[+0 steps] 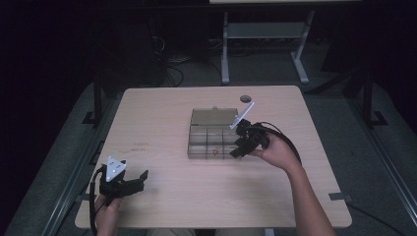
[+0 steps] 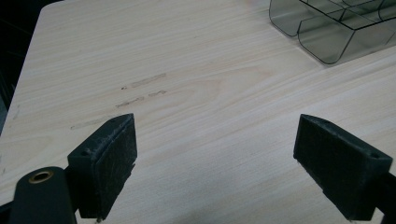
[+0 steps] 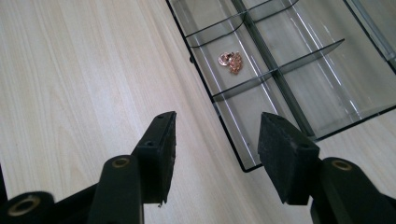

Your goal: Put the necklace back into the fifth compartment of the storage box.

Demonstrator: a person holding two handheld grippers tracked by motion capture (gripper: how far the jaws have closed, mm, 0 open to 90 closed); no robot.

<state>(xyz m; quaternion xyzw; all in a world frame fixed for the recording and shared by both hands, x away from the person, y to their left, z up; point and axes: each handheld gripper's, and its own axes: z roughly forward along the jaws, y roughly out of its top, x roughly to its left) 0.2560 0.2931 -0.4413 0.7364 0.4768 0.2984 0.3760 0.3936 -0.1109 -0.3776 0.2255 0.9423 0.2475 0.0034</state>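
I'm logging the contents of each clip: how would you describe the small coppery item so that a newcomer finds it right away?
Start at the wooden table and find the smoky clear divided box near its middle, its lid open. The coppery item lies in a front-row compartment, close ahead of the right gripper, which is open. It is a small shiny rose-gold cluster, and no other compartment in view holds anything.

Wooden table [image 1: 162,118] bearing compartment box [image 1: 212,142]
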